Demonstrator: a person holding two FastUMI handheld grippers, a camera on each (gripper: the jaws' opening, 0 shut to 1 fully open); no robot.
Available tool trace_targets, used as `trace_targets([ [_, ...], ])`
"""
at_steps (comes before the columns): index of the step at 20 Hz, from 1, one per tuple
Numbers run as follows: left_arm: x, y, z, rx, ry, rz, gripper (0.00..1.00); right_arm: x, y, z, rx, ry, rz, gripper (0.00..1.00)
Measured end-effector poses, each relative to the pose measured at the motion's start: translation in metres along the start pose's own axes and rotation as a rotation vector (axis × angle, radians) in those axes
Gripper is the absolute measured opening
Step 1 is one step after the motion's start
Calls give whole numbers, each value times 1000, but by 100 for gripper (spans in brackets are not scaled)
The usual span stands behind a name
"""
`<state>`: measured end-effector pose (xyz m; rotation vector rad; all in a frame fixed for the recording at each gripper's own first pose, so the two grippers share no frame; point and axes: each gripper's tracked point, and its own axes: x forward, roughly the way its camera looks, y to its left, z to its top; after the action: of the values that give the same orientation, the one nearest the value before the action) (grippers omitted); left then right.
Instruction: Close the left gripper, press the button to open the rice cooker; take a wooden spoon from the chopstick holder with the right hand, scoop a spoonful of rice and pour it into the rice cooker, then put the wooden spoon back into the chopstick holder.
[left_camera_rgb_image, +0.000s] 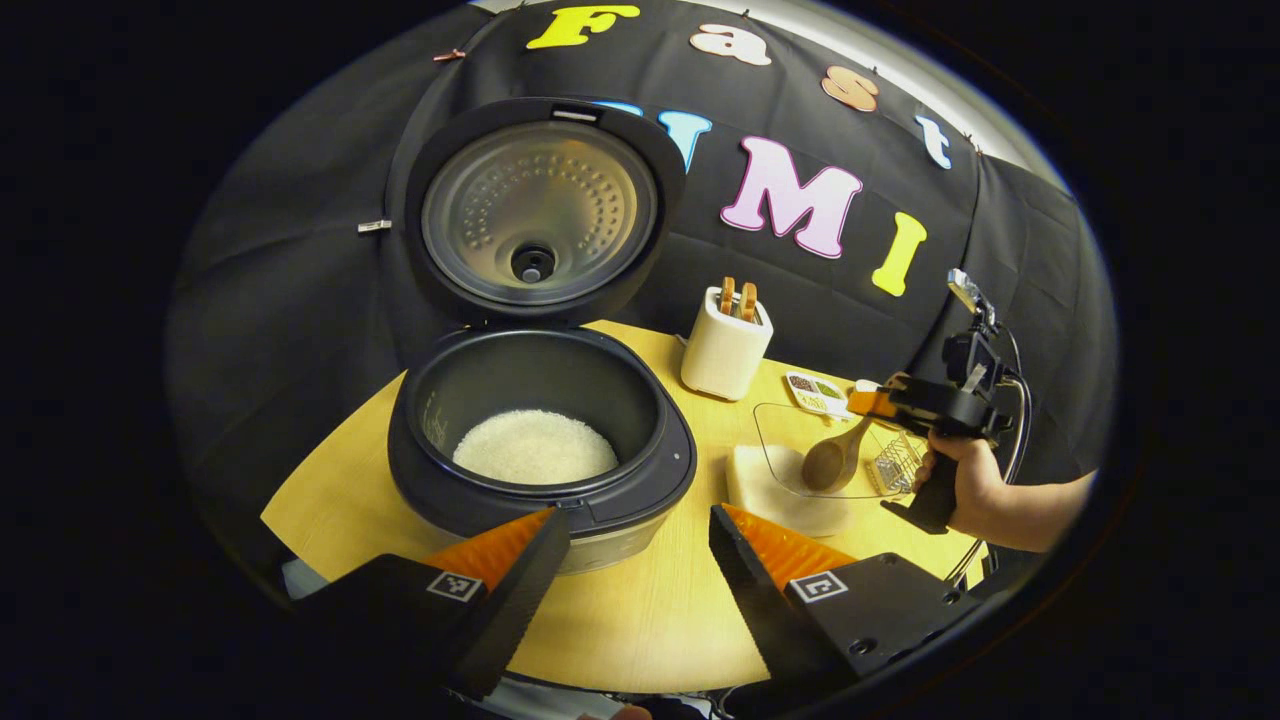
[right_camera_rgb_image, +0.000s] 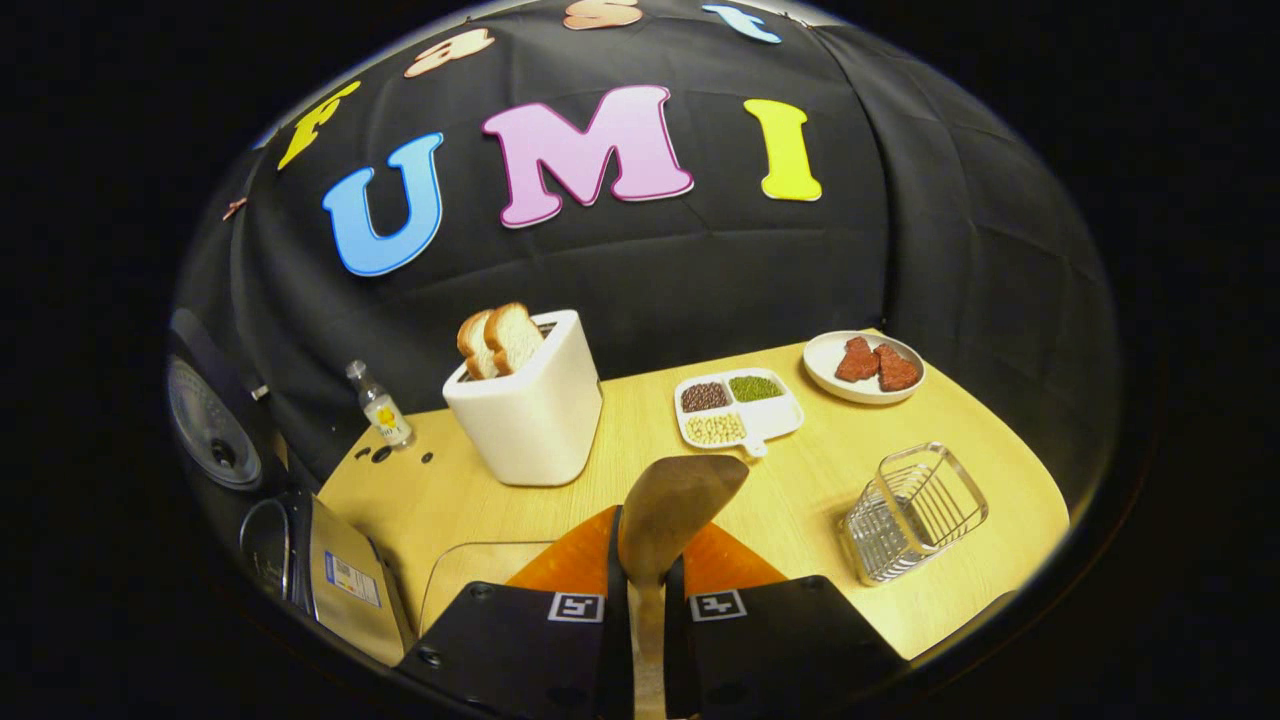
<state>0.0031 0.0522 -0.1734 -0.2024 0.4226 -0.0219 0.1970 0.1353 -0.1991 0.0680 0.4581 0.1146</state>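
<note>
I note each gripper body is black with a square black-and-white marker on each finger mount, screw holes beside them, and a black cable looping behind the right gripper (left_camera_rgb_image: 880, 400).

Black cloth wall (right_camera_rgb_image: 700, 270) behind a light wooden table (right_camera_rgb_image: 820, 470)

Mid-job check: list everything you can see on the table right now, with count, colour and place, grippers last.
rice cooker: one, dark grey, table's left, lid up, white rice inside
toaster: one, white, table's back, two bread slices in it
small bottle: one, clear, left of toaster
divided dish: one, white, three kinds of beans, right of toaster
plate: one, white, two red pieces, far right
wire basket: one, metal, right front
clear container: one, beside cooker, under the spoon
wooden spoon: one, brown, in right gripper
left gripper: open, before cooker
right gripper: shut on spoon handle
hand: holding right gripper
</note>
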Motion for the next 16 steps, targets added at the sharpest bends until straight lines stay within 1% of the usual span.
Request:
trace_targets([
  [3,-2,2,-1,33,-5,6,95,2,19,-10,24,28,35,17],
  [4,-3,3,-3,37,-5,10,92,1,28,-12,51,39,52,17],
  [5,-5,4,-4,33,-4,13,95,-1,37,-16,79,58,71,17],
  [10,-11,5,-16,-23,2,25,95,-7,61,-24,177,132,121,16],
  [13,-12,4,-20,-41,5,25,96,-9,71,-27,268,194,164,16],
  [16,-13,7,-21,-38,2,32,96,-13,79,-29,362,244,196,17],
])
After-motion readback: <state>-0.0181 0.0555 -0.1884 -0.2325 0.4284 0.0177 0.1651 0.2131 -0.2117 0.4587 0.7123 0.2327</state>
